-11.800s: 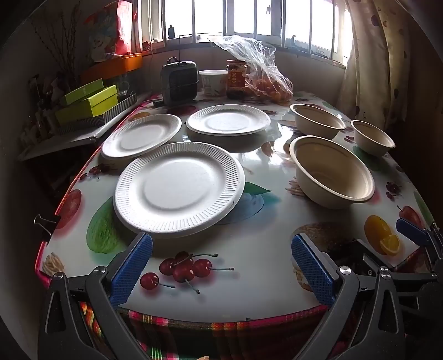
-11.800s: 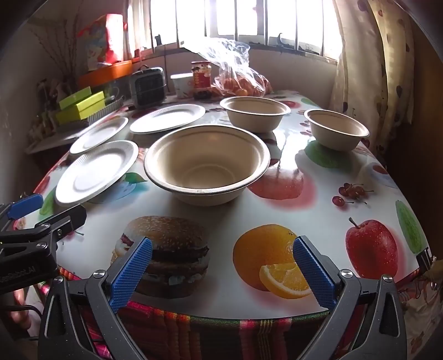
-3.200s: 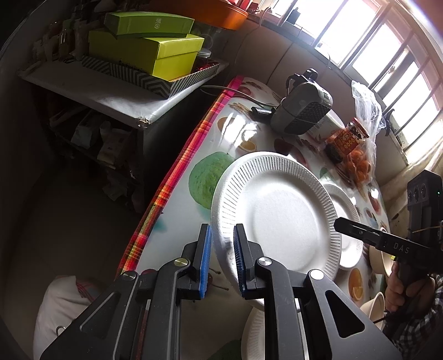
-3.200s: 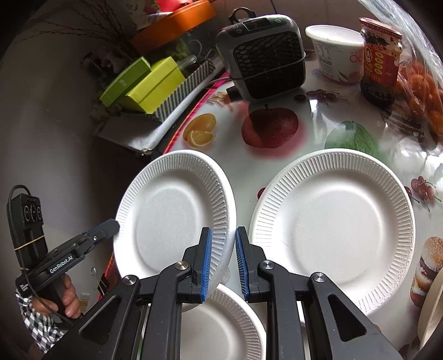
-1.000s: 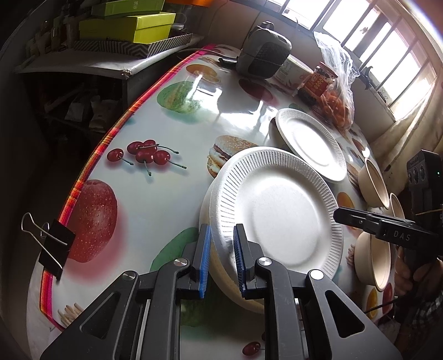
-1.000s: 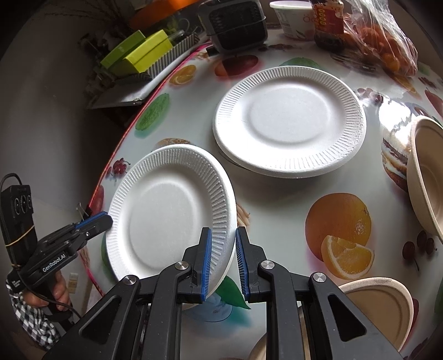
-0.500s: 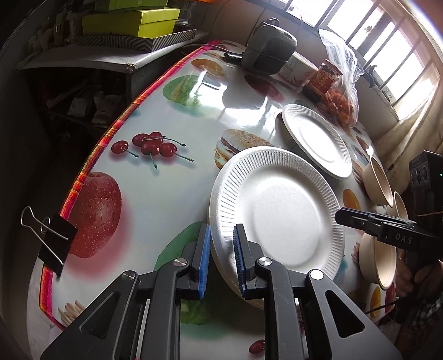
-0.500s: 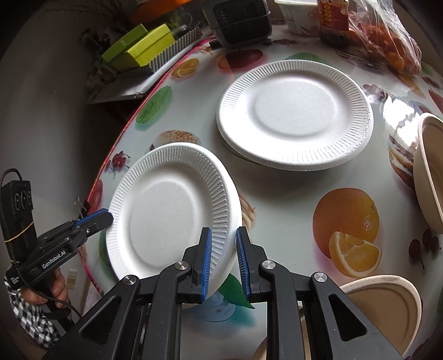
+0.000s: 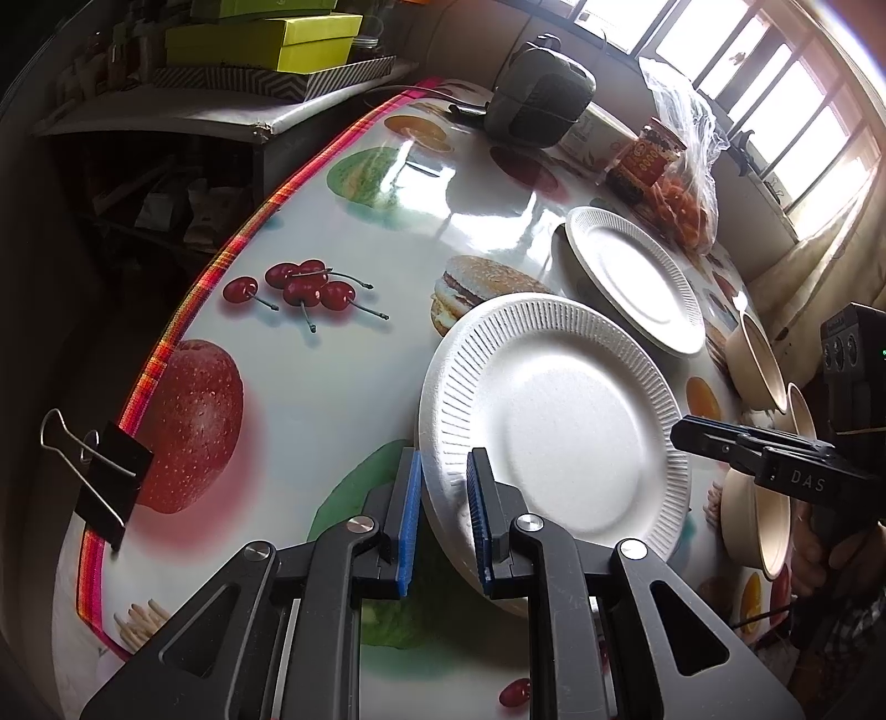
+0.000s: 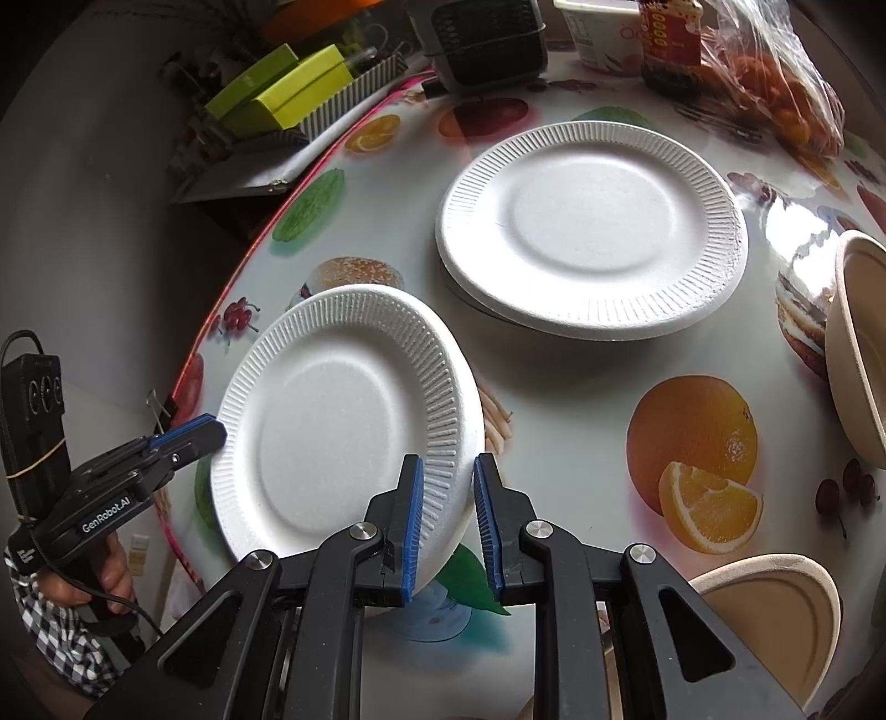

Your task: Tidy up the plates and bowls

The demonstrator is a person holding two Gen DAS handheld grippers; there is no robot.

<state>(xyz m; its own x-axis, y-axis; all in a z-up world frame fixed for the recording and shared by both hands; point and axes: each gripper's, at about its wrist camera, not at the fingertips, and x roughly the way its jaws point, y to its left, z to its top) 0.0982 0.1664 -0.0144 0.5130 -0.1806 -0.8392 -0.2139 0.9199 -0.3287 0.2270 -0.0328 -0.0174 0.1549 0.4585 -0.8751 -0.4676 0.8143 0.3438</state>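
Note:
A white paper plate (image 9: 565, 432) (image 10: 332, 421) hangs tilted over the fruit-print table (image 9: 343, 387), held from both sides. My left gripper (image 9: 443, 520) (image 10: 205, 435) is shut on the plate's near-left rim. My right gripper (image 10: 448, 520) (image 9: 686, 429) is shut on the opposite rim. A second white plate (image 9: 631, 277) (image 10: 592, 221) lies flat behind it, with another plate's edge showing beneath. Beige bowls (image 9: 756, 354) (image 10: 858, 354) stand to the right, and one (image 10: 775, 609) sits close below my right gripper.
A small dark heater (image 9: 537, 111), a red-labelled jar (image 9: 642, 160) and a bag of oranges (image 9: 681, 183) crowd the table's back. A binder clip (image 9: 105, 482) grips the left table edge. Green boxes (image 9: 266, 39) sit on a side shelf.
Long ago both grippers were open and all plates lay on the table. Since three seconds ago the plate has come from near the heater toward the front. In the last second, hardly anything moved.

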